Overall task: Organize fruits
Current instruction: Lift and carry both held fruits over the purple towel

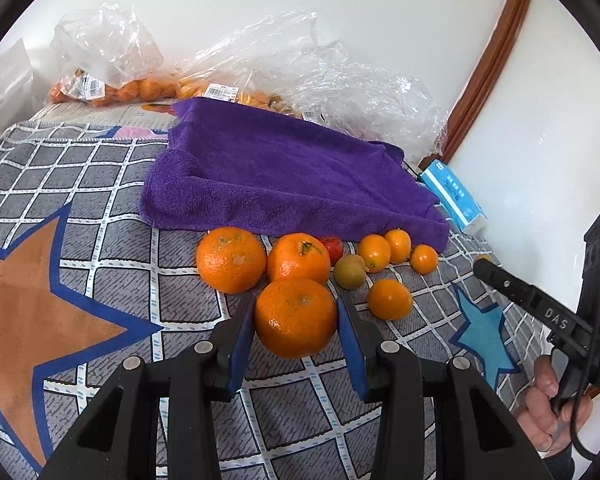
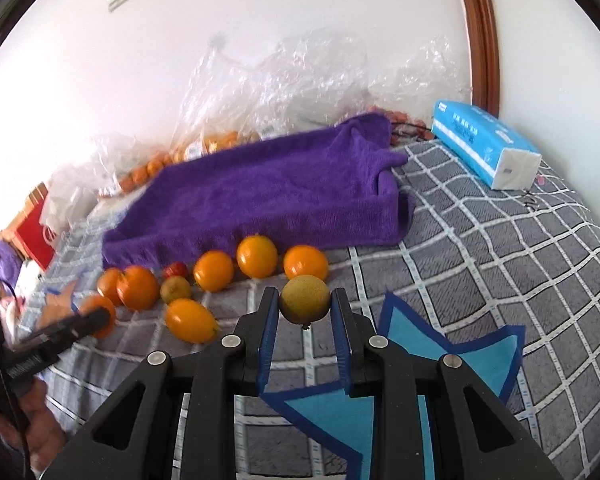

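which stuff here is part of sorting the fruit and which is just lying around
Part of the job:
left gripper shut on large orange
right gripper shut on greenish fruit
loose oranges
purple towel

Lying about:
tissue pack
plastic bags

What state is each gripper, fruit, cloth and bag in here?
left gripper: shut on a large orange
right gripper: shut on a yellow-green fruit
purple towel: spread out, rumpled
tissue pack: lying flat
plastic bags: crumpled; some hold oranges
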